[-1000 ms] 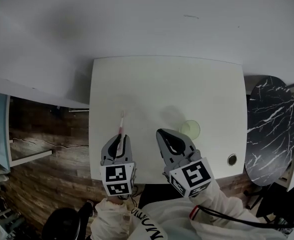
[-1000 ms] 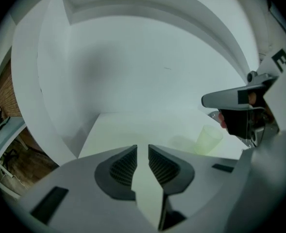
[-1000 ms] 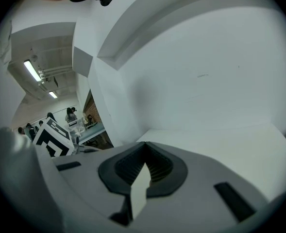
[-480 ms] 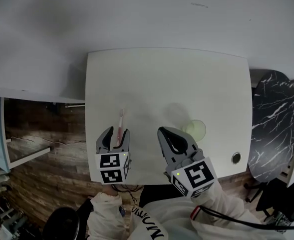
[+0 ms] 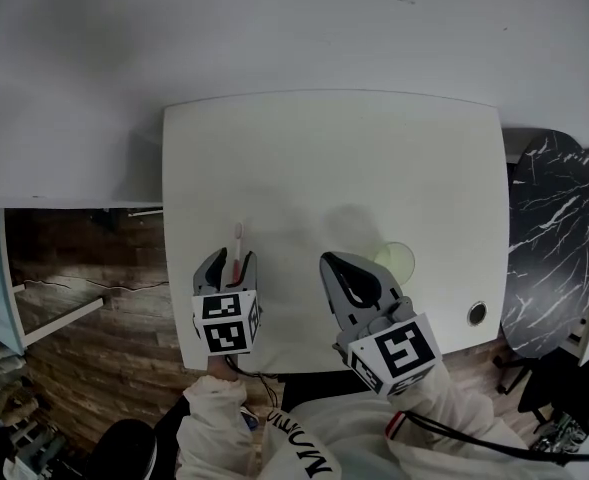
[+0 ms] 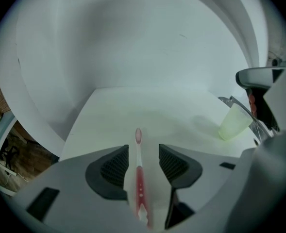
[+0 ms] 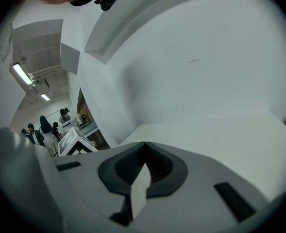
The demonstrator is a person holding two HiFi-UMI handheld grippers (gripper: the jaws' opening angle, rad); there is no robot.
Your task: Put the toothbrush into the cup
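Note:
A pink and white toothbrush (image 5: 238, 236) (image 6: 138, 165) lies flat on the white table (image 5: 374, 158), bristle end pointing away from me. My left gripper (image 5: 231, 261) (image 6: 143, 152) stands open and low over the table, its pads on either side of the handle without pressing it. The pale green cup (image 5: 395, 260) (image 6: 234, 123) stands upright to the right. My right gripper (image 5: 336, 265) (image 7: 145, 149) is shut with nothing in it, just left of the cup and above the table.
A black marble-patterned round table (image 5: 549, 238) stands off the right edge. The white table has a round cable hole (image 5: 477, 313) near its front right corner. A white wall rises behind it. Wooden floor (image 5: 84, 338) shows at the left. People (image 7: 45, 125) stand far off.
My left gripper's jaws have spread from shut to open and have sunk down over the toothbrush handle, which now lies between them. The right gripper has barely moved.

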